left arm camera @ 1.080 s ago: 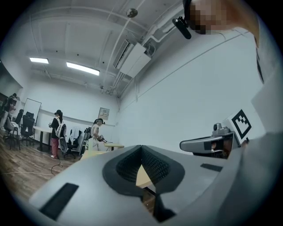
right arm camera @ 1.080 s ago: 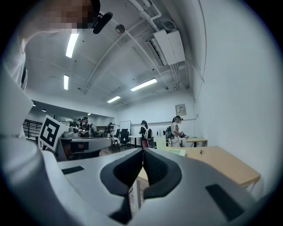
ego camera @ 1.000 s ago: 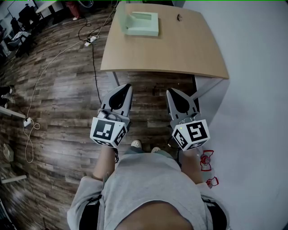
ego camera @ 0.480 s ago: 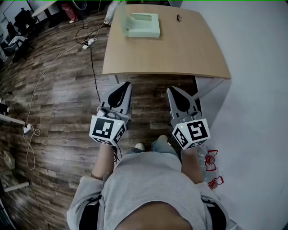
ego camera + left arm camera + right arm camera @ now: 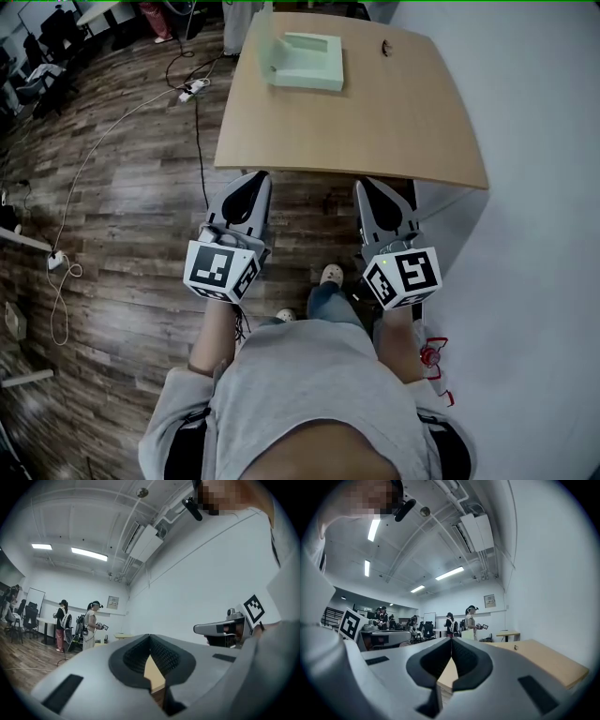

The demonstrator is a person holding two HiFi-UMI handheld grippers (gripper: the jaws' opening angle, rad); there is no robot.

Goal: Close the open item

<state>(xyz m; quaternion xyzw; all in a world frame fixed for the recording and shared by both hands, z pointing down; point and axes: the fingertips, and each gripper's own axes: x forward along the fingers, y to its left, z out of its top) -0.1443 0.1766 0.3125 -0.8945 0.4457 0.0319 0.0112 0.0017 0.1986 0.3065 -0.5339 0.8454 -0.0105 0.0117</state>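
Down at the centre of the head view, the grey left gripper (image 5: 255,180) and the grey right gripper (image 5: 366,186) are held side by side, apart from each other, each with a black-and-white marker cube at its back. Both point toward the near edge of the light wooden table (image 5: 384,122) that fills the upper middle of the frame, their tips just short of that edge. The left gripper view shows that gripper's dark ribbed pads closed tip to tip with nothing between them; the right gripper view shows the same for the right one, pressed together and empty. The pale green rectangular box (image 5: 311,62) sits at the far left part of the table, upper centre of the frame, well apart from both grippers, its lid standing up along its left side. A small dark object (image 5: 386,45) lies on the table to the right of the box. A white cable (image 5: 94,159) trails across the wood-plank floor (image 5: 122,234) at the left
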